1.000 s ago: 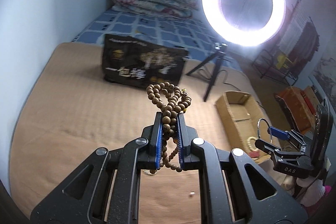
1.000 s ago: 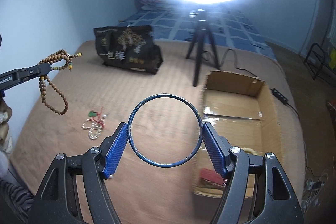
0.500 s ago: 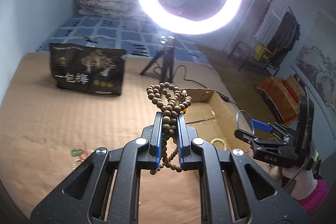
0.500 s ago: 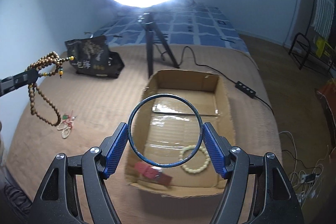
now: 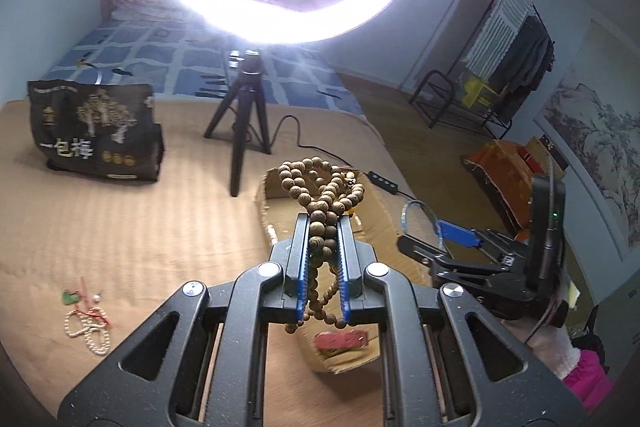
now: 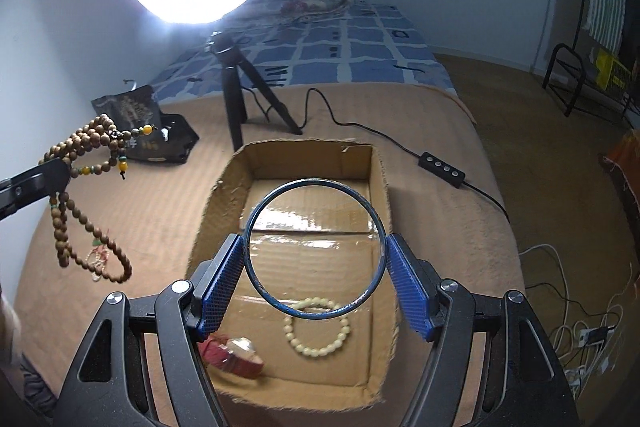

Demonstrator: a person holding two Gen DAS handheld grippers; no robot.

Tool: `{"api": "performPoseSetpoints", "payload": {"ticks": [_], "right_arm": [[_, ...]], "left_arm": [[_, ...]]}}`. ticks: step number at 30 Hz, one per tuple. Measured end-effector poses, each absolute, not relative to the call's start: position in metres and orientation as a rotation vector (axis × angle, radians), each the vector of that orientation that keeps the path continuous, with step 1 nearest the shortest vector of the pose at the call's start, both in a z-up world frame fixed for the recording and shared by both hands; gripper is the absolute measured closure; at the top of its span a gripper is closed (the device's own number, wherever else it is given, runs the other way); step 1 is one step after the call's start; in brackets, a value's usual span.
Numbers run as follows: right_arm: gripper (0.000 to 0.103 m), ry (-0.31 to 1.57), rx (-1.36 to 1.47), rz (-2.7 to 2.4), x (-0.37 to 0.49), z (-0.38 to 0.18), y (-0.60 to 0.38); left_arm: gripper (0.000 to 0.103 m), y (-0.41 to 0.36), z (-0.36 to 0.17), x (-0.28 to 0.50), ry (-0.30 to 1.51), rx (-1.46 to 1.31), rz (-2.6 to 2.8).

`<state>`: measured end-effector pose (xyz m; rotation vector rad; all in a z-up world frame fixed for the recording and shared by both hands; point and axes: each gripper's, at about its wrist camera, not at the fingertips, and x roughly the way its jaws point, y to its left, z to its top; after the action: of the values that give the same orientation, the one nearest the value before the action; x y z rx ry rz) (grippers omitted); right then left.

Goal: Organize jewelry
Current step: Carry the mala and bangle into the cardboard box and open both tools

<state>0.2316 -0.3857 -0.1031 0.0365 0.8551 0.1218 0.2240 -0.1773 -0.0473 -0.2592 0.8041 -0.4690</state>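
My left gripper (image 5: pixel 323 227) is shut on a brown wooden bead necklace (image 5: pixel 320 195), whose loops hang below the jaws; it also shows in the right wrist view (image 6: pixel 86 195) at the left, beside the box. My right gripper (image 6: pixel 316 247) is shut on a thin dark blue bangle (image 6: pixel 256 267), held flat above the open cardboard box (image 6: pixel 224 183). In the box lie a cream bead bracelet (image 6: pixel 316 327) and a red item (image 6: pixel 232 351). The right gripper with the bangle shows in the left wrist view (image 5: pixel 424 223) over the box (image 5: pixel 262 203).
A white pearl strand with red and green bits (image 5: pixel 86 319) lies on the tan bed cover at the left. A ring light on a black tripod (image 6: pixel 236 99) and a black bag (image 5: pixel 94 135) stand behind the box. A cable with a switch (image 6: pixel 442 165) runs to the right.
Both grippers have swung toward the cardboard box. The bangle now hangs over the box's middle, and the bead necklace has come nearer the box's left side. Both grips are unchanged.
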Motion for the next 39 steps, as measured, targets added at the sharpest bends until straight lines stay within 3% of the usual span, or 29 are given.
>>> {"api": "performPoseSetpoints", "payload": {"ticks": [26, 31, 39], "right_arm": [[0.031, 0.849, 0.116, 0.140, 0.274, -0.119, -0.400], [0.030, 0.864, 0.134, 0.124, 0.275, -0.120, -0.403], [0.027, 0.860, 0.135, 0.114, 0.268, -0.115, -0.402]], "left_arm": [[0.093, -0.221, -0.086, 0.232, 0.890, -0.219, -0.503], [0.073, -0.222, -0.088, 0.229, 0.888, -0.190, -0.496], [0.073, -0.215, -0.087, 0.225, 0.893, -0.191, -0.489]]}}
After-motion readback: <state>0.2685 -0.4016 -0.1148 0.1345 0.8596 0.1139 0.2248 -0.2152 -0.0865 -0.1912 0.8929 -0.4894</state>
